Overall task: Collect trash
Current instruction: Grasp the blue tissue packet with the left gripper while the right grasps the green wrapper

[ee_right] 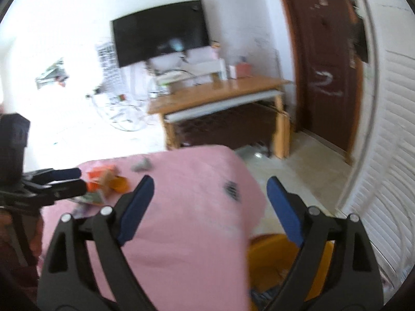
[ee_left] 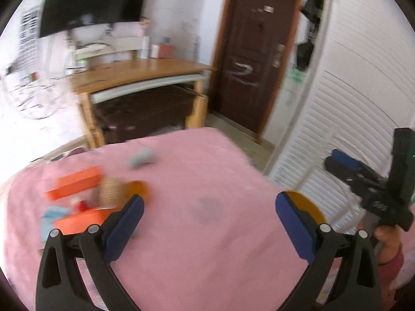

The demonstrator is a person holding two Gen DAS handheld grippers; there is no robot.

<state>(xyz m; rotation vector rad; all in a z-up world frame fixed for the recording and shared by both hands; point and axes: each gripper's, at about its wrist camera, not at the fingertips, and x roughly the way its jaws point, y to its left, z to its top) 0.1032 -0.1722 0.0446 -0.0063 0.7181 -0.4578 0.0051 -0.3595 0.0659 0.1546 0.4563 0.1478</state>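
Two views, both blurred. From my left wrist, my left gripper (ee_left: pixel 208 207) stands spread wide with nothing between its fingers, above the pink bedspread (ee_left: pixel 197 246). Trash lies far left on it: an orange box (ee_left: pixel 75 185), a grey crumpled scrap (ee_left: pixel 142 158). My right gripper (ee_left: pixel 345 164) shows at far right. From my right wrist, only here shows the yellow bin (ee_right: pixel 267 256), near right beside the bed. My right gripper (ee_right: pixel 210 188) is spread too, empty.
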